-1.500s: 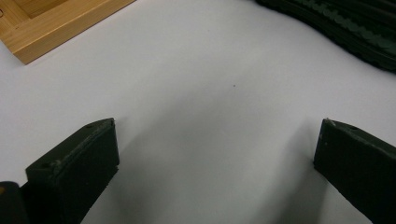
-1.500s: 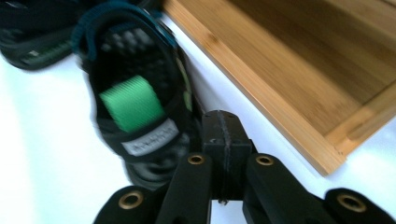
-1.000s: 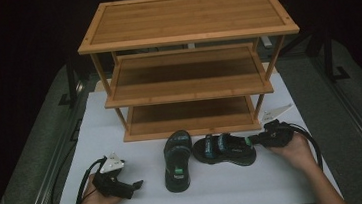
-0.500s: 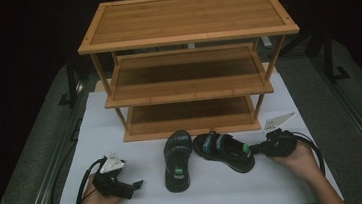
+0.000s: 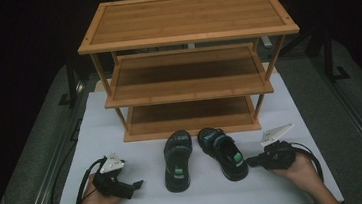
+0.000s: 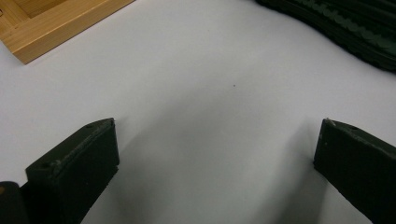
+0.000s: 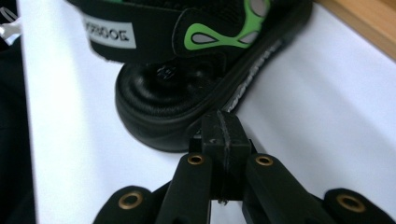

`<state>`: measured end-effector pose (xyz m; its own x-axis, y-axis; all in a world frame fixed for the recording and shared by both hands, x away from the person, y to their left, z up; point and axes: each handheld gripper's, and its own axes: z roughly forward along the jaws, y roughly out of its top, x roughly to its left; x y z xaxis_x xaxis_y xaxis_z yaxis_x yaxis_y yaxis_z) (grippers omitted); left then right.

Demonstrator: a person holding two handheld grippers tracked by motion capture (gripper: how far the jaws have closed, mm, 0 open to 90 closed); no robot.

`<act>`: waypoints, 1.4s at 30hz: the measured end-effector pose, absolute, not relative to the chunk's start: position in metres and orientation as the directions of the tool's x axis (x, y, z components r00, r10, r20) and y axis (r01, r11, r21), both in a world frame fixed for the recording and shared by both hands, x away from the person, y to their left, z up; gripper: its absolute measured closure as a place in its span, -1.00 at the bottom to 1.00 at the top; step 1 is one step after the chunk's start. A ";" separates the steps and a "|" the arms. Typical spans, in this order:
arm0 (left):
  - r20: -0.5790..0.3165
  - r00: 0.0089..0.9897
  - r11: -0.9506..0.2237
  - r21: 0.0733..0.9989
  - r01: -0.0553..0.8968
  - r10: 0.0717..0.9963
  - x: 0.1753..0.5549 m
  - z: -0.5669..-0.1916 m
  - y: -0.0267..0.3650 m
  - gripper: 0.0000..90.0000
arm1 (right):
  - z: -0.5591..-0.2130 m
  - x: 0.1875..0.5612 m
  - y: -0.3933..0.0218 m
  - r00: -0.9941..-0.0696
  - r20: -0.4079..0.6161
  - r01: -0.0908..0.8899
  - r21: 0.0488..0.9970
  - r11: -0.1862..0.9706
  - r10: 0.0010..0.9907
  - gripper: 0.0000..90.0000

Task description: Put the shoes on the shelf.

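Two black sandals with green trim lie on the white tabletop (image 5: 295, 106) in front of a bamboo shelf (image 5: 187, 86). The left sandal (image 5: 177, 160) points toward the shelf, and the right sandal (image 5: 222, 150) lies angled beside it. My right gripper (image 5: 250, 162) is shut, its tips pressed against the right sandal's heel (image 7: 187, 70); in the right gripper view the jaws (image 7: 219, 128) meet with nothing between them. My left gripper (image 5: 135, 184) rests on the table left of the sandals, open and empty (image 6: 215, 154).
The shelf has three tiers, all bare, and its bottom rail (image 6: 51, 23) stands just beyond the sandals. The left sandal's sole edge (image 6: 355, 28) lies ahead and to the right of the left gripper. The table's front edge is close to both hands.
The right sandal has swung from lying crosswise to pointing toward the shelf. My right gripper came nearer the front edge, behind its heel. The left gripper stayed put.
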<state>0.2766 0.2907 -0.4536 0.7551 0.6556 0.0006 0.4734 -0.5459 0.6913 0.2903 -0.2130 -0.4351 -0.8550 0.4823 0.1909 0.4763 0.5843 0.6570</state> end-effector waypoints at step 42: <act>-0.004 0.752 -0.538 0.696 0.476 0.659 0.277 -0.454 0.290 -1.00 | -0.358 0.323 -0.186 -0.889 0.139 0.375 0.766 0.522 0.435 0.39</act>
<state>0.2768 0.2905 -0.4540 0.7519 0.6593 -0.0040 0.4756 -0.5381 0.6959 0.3227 -0.1861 -0.3578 -0.8895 0.4354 0.1389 0.3750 0.5217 0.7663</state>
